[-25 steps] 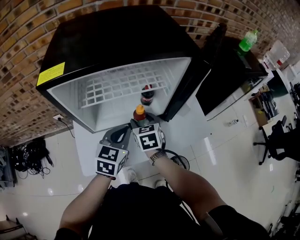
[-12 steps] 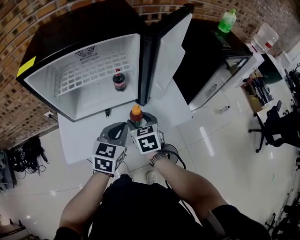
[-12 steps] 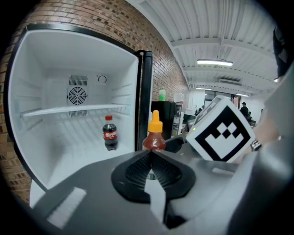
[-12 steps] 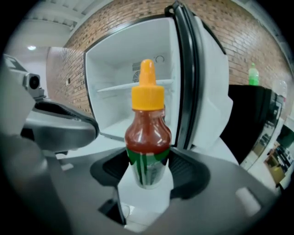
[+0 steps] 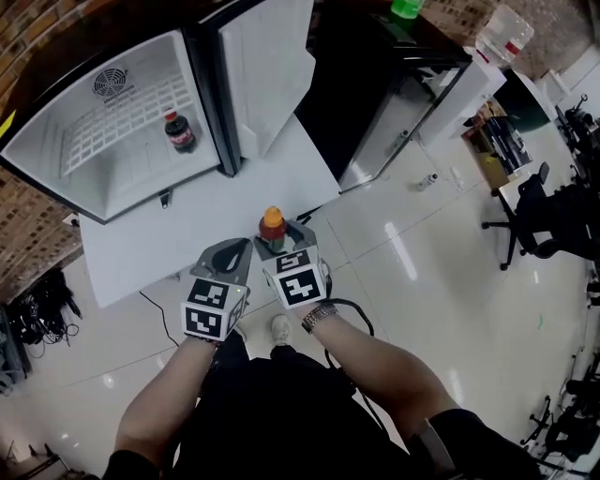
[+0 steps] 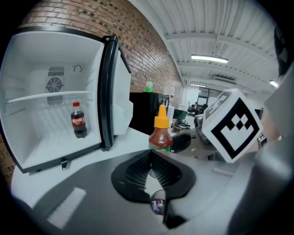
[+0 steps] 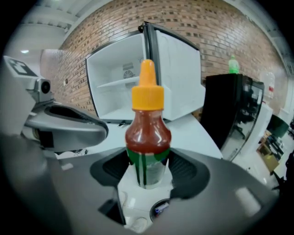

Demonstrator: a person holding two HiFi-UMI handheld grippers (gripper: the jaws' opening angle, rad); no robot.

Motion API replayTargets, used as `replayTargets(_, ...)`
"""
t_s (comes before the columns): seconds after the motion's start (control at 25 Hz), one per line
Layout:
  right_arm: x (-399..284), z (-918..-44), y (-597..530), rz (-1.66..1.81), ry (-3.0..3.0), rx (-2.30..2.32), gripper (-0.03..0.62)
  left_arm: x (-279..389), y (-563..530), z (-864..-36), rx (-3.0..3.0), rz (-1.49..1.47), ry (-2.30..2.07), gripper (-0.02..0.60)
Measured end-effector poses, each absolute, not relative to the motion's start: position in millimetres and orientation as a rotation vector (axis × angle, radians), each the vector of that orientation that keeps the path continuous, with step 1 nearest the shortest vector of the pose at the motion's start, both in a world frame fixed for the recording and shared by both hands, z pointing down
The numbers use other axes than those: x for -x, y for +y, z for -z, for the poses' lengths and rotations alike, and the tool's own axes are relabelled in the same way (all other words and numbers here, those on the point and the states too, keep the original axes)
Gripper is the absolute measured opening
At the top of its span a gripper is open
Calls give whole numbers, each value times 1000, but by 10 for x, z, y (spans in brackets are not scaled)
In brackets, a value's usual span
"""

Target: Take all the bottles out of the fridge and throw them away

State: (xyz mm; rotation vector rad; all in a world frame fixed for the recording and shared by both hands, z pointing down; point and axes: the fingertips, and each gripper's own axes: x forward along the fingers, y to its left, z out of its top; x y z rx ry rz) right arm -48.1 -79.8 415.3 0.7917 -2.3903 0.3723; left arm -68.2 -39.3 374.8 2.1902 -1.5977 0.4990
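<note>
A red sauce bottle with an orange cap stands upright between the jaws of my right gripper, which is shut on its green-labelled lower half. My left gripper hangs just left of it, jaws closed together with nothing between them. The sauce bottle shows beyond the left jaws. The small fridge stands open at the upper left, and one dark cola bottle with a red label stands inside it. Both grippers are well in front of the fridge, apart from it.
The fridge rests on a white platform with its door swung out. A black cabinet to the right carries a green bottle. A clear jug, an office chair and floor cables lie around.
The view has swung right and back from the fridge, which now sits at the upper left. Both grippers keep their places side by side, the right one still holding the sauce bottle.
</note>
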Motion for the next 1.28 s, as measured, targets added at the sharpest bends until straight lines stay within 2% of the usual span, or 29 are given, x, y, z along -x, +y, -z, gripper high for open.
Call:
replayTargets(0.56,-798,-5232,-513,-625,-2196,-880,267,-318,-242,-4705,-2162,-661,-1353,3)
replayTargets(1.28,-1221,-7270,-105,-1012,-1898,-931,267,-720,-237,-6498,-2077,-776,-1063,3)
